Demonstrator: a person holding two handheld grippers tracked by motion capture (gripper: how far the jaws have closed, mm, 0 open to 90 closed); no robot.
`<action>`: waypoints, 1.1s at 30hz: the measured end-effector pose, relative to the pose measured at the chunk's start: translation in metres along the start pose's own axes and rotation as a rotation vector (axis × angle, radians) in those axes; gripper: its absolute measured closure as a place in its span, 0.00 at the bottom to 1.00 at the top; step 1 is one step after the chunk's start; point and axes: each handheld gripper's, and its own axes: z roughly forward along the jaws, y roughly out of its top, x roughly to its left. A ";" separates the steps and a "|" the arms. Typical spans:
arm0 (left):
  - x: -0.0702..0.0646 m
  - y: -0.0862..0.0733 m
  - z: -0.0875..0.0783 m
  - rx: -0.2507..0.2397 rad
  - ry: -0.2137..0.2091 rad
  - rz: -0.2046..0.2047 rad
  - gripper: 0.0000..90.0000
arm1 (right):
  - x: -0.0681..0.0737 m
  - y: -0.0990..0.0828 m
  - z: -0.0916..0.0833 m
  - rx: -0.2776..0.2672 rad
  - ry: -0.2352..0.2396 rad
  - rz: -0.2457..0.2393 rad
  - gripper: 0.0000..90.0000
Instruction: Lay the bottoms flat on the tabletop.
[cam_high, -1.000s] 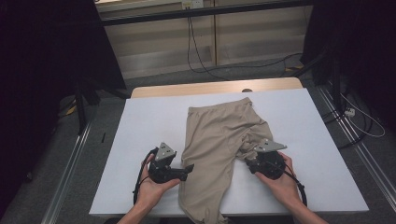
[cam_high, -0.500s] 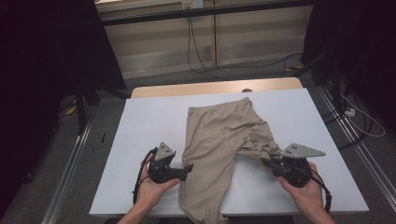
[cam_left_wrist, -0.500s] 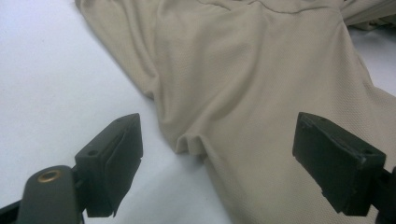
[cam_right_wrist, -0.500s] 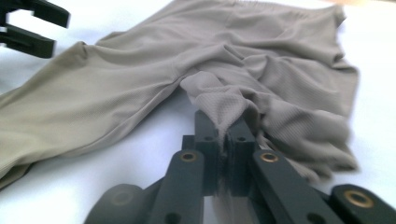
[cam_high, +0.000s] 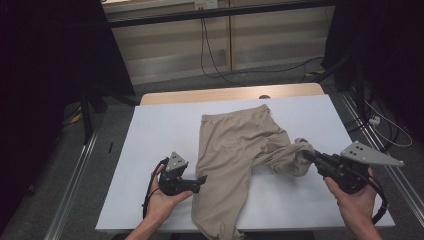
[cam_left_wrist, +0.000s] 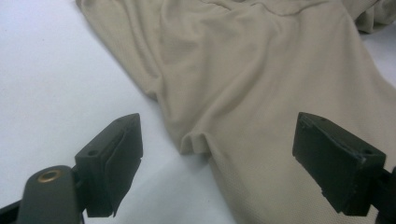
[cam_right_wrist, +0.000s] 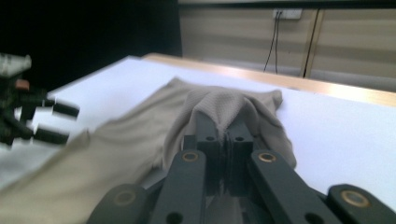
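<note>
On a white table (cam_high: 150, 135), the left gripper (cam_high: 199, 181) rests with jaws wide apart beside beige trousers (cam_high: 232, 150) spread flat mid-table. Rightward, the right gripper (cam_high: 306, 155) is clamped on one bunched leg, lifting it. Light, limp cloth seems best pinched at hems.

bare table (cam_high: 150, 130) left, trousers (cam_high: 235, 150) mid-table
</note>
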 end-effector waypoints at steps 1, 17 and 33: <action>0.000 0.000 0.000 0.005 0.002 0.005 0.18 | -0.002 0.001 0.004 0.013 0.000 0.005 0.96; -0.001 0.000 -0.001 -0.004 0.004 0.003 0.18 | 0.011 -0.052 0.105 0.385 0.093 -0.063 0.67; -0.002 0.000 -0.005 -0.027 -0.002 0.000 0.18 | 0.027 -0.067 0.124 0.444 -0.014 -0.205 0.86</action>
